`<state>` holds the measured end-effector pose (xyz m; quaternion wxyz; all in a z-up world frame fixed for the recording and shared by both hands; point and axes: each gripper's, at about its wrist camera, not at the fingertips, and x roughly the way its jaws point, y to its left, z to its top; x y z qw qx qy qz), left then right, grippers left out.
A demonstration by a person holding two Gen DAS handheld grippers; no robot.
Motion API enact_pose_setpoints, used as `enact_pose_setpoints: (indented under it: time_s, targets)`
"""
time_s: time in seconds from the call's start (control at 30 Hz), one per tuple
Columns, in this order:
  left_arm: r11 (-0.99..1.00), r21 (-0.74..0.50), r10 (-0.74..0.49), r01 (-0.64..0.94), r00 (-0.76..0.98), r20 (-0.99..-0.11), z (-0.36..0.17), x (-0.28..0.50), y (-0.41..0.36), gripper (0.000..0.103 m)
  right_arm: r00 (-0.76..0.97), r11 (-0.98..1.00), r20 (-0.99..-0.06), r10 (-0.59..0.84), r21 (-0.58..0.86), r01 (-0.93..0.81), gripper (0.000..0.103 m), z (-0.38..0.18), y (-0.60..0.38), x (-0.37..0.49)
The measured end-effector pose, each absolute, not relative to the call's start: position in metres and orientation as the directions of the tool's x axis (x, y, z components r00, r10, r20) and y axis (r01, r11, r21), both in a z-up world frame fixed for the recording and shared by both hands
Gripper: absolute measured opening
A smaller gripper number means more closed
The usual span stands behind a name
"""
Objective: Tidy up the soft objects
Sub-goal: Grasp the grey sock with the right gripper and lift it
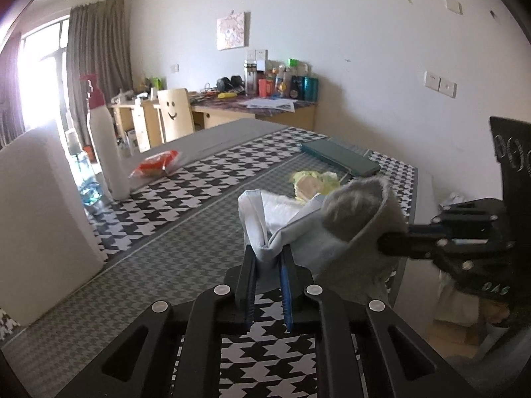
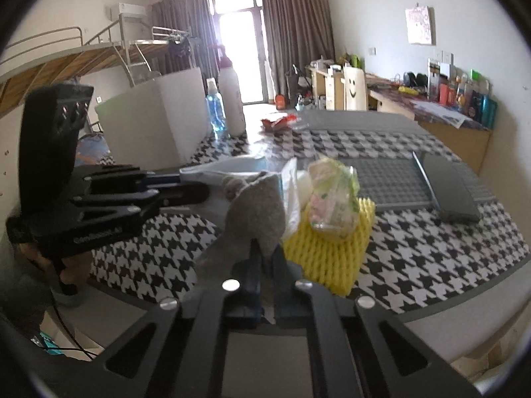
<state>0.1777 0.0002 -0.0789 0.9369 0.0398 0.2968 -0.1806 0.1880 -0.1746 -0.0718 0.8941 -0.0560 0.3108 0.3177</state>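
Observation:
Both grippers hold one grey cloth (image 1: pixel 335 232) above the houndstooth table (image 1: pixel 172 195). My left gripper (image 1: pixel 268 252) is shut on its pale folded edge. My right gripper (image 1: pixel 385 242) comes in from the right and pinches the fuzzy grey end. In the right wrist view my right gripper (image 2: pixel 265 255) is shut on the grey cloth (image 2: pixel 255 209), and my left gripper (image 2: pixel 186 182) grips its far pale edge from the left. A yellow foam sleeve (image 2: pixel 332 252) lies on the table with a clear crinkled bag (image 2: pixel 332 195) on top.
A white spray bottle (image 1: pixel 104 142), a blue bottle (image 1: pixel 88 185), a white box (image 1: pixel 43 212) and a red snack packet (image 1: pixel 156 165) stand at the left. A dark green case (image 1: pixel 341 157) lies far right. A chair and a cluttered desk (image 1: pixel 265 106) stand behind.

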Motion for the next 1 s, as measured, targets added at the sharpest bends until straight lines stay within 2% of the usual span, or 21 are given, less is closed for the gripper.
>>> enact_pose_setpoints:
  time_s: [0.17, 0.4, 0.7, 0.9, 1.0]
  targets:
    - [0.933, -0.069, -0.33, 0.352, 0.768, -0.549, -0.07, 0.172, 0.007, 0.013, 0.625, 0.784, -0.549, 0.555, 0.095, -0.613, 0.007, -0.053, -0.174, 0.182]
    - [0.957, -0.029, -0.267, 0.287, 0.843, -0.467, -0.043, 0.143, 0.016, 0.012, 0.663, 0.797, -0.499, 0.558, 0.099, -0.596, 0.007, -0.03, -0.181, 0.181]
    - [0.982, -0.01, -0.173, 0.19, 0.872, -0.458, -0.018, 0.136, 0.032, 0.012, 0.703, 0.798, -0.427, 0.569, 0.08, -0.597, 0.007, -0.005, -0.181, 0.177]
    - [0.985, -0.027, -0.163, 0.168, 0.884, -0.439, -0.004, 0.136, 0.042, 0.012, 0.708, 0.802, -0.425, 0.564, 0.079, -0.592, 0.007, 0.001, -0.174, 0.188]
    - [0.992, -0.005, -0.119, 0.129, 0.898, -0.423, 0.003, 0.137, 0.047, 0.012, 0.709, 0.8, -0.418, 0.568, 0.08, -0.594, 0.007, 0.006, -0.17, 0.19]
